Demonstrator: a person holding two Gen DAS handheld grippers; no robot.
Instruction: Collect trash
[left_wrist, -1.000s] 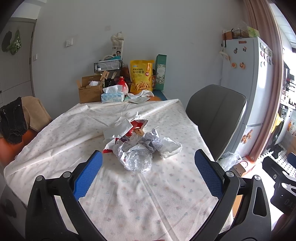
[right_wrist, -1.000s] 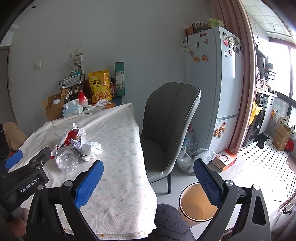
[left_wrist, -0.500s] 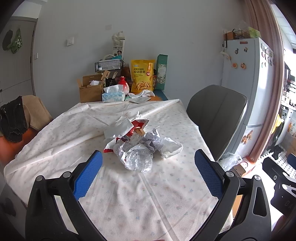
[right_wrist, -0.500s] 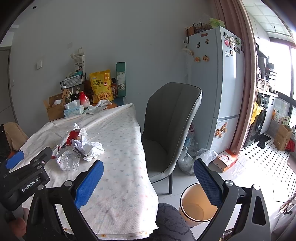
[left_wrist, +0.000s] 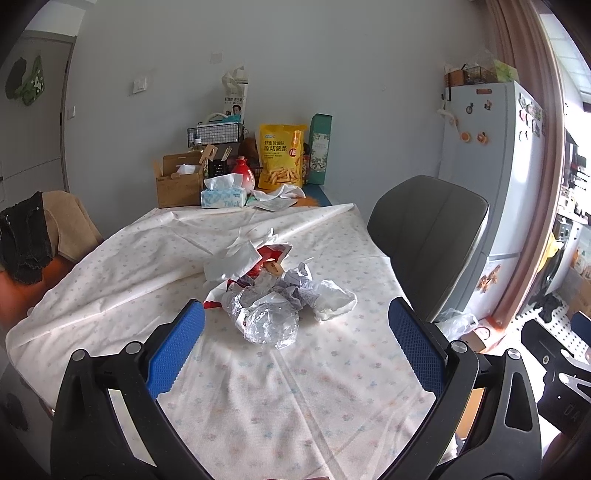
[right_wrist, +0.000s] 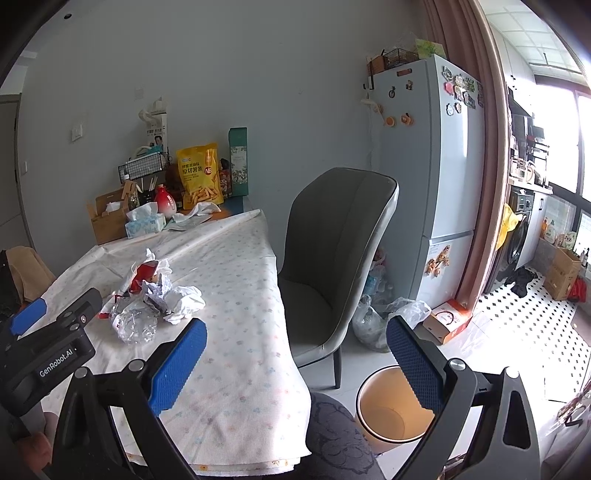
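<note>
Above the table (left_wrist: 295, 387), both grippers stay spread and empty; trash pile (left_wrist: 273, 295) unmoved

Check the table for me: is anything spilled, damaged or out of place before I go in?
Only the trash pile stands out: crumpled clear plastic, paper and a torn red wrapper heaped mid-table. The tablecloth is creased but looks dry. The bin stands upright on the floor. Both grippers are open.

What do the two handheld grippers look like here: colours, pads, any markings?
Both the left gripper and right gripper have black frames with silver bolts and blue textured finger pads. The right wrist view shows "GenRobot.AI" in white lettering on the left gripper's black body.
</note>
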